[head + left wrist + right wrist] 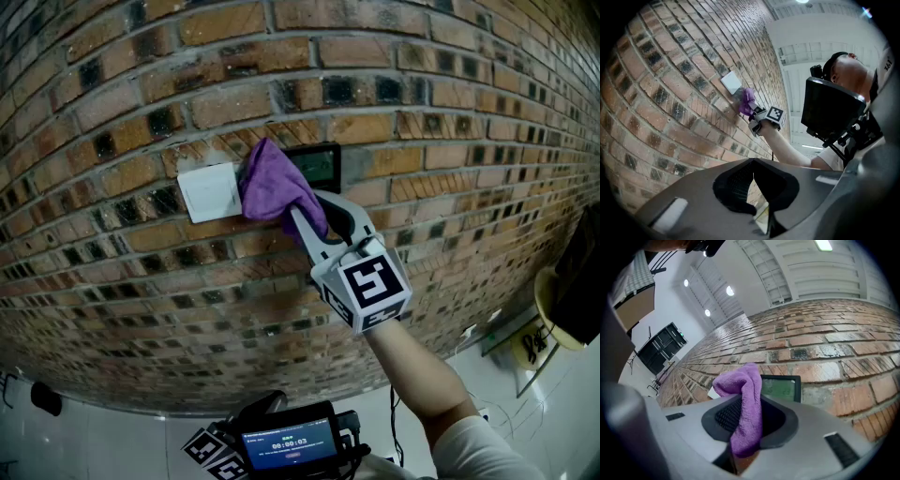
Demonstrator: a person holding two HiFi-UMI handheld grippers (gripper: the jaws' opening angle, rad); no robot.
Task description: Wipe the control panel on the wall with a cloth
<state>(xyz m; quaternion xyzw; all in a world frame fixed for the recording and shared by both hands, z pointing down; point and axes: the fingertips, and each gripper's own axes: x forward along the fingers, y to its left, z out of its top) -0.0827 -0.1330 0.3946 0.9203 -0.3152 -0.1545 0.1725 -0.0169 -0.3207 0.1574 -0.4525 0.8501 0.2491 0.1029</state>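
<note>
A dark control panel (322, 166) with a green screen is set in the brick wall, and a white cover plate (210, 191) sits just left of it. My right gripper (309, 217) is shut on a purple cloth (272, 186), which is bunched against the wall over the panel's left edge and the plate's right edge. In the right gripper view the cloth (748, 401) hangs between the jaws of the right gripper (750, 405), with the panel's screen (780, 388) behind it. My left gripper (752, 161) is held low, far from the wall. Its jaws meet with nothing between them.
The brick wall (441, 112) fills most of the head view. A small device with a lit screen (289, 441) sits at the bottom edge beside the marker cubes. A yellow object (553, 319) and pale floor lie at lower right. A black box (832, 110) is by the person's head.
</note>
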